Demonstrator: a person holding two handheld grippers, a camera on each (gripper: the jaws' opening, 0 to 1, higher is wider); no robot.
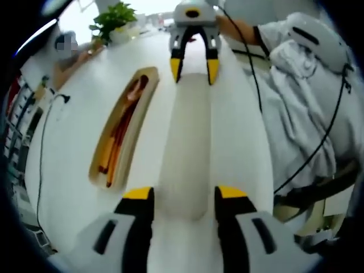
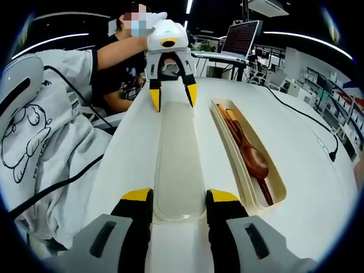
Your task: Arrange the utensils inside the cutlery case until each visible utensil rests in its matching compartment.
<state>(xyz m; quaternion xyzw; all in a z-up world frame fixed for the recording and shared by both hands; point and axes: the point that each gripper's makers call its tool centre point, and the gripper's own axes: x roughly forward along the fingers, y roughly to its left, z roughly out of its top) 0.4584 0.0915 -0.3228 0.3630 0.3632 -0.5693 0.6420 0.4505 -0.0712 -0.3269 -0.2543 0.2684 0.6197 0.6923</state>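
Observation:
A long translucent lid of the cutlery case lies flat on the white table between my two grippers, which face each other. My left gripper is open, its yellow-tipped jaws astride the lid's near end with a small gap each side. At the opposite end my right gripper is open too, jaws close against the lid edges. Each gripper also appears across the lid in the other's view: right gripper, left gripper. The beige case tray beside the lid holds a wooden spoon and chopsticks.
A person in a grey printed top stands along one side of the table, with black cables hanging there. A potted plant sits at one table end, a monitor at the other. A cable crosses the tabletop past the tray.

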